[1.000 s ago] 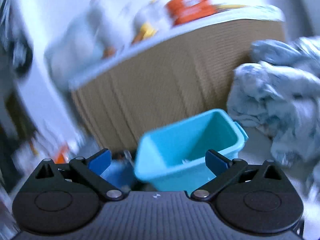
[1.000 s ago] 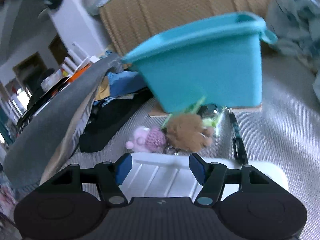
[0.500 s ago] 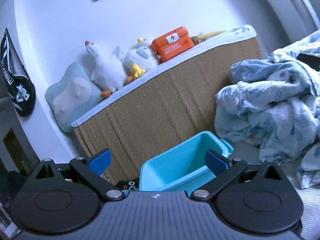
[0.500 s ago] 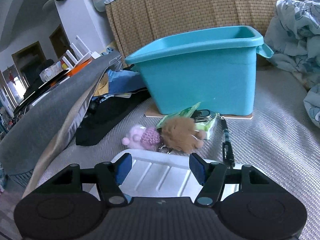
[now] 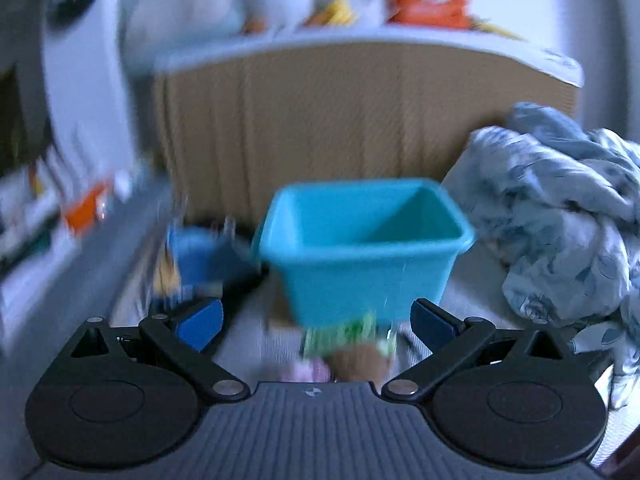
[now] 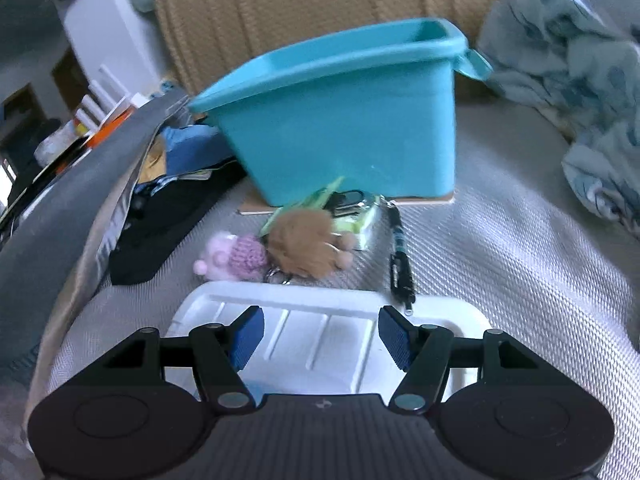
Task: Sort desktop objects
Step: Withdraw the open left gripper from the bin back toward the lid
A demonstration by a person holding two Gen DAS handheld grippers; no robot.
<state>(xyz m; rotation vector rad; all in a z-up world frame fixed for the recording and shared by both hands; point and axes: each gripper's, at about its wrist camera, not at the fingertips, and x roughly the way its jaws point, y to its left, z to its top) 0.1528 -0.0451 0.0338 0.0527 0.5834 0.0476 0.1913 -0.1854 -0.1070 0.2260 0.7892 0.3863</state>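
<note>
Two grippers stand spread and empty: your right gripper [image 6: 320, 334] hovers over the white tray [image 6: 448, 308], your left gripper [image 5: 316, 322] has just swung down to face the pile. Just beyond the tray lie the pink toy [image 6: 234, 256], brown plush [image 6: 308, 242] and pen [image 6: 400, 264], a green packet [image 6: 360, 220] behind them. Farther back stands the bin [image 6: 344, 120], now centred in the left view, so nothing is sorted yet; picking probably comes next.

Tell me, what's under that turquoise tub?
The turquoise tub stands on a thin flat board, whose edge shows at its base. What the board is, or anything beneath it, stays hidden.
</note>
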